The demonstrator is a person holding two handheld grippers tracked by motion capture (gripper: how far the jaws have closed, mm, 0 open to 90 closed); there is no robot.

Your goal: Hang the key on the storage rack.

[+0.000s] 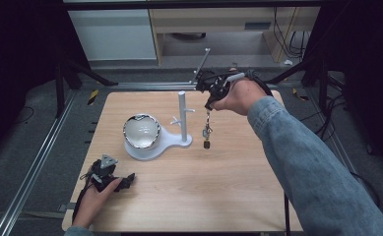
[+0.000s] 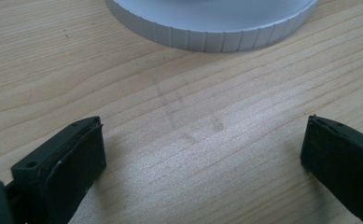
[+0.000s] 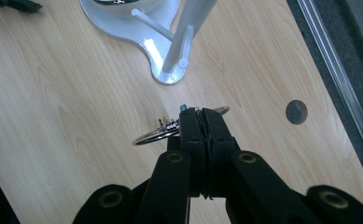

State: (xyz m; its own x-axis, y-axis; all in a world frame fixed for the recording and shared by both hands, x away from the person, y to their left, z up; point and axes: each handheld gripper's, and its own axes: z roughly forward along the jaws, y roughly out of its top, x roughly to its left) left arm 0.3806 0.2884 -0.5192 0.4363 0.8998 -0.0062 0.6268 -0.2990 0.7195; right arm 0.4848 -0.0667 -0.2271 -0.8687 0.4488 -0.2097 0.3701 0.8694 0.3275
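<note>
Nearest the person, the left gripper rests low on the wooden table, jaws spread wide with bare wood between them; its own camera looks straight at the ribbed edge of the white stand just ahead. That stand carries a shiny bowl and an upright post with short side pegs. Beyond the post, the right gripper is raised above the table, jaws clamped on a key ring. The keychain hangs straight down, long axis vertical, just beside the post. From the right gripper view the ring lies flat across the jaws.
</note>
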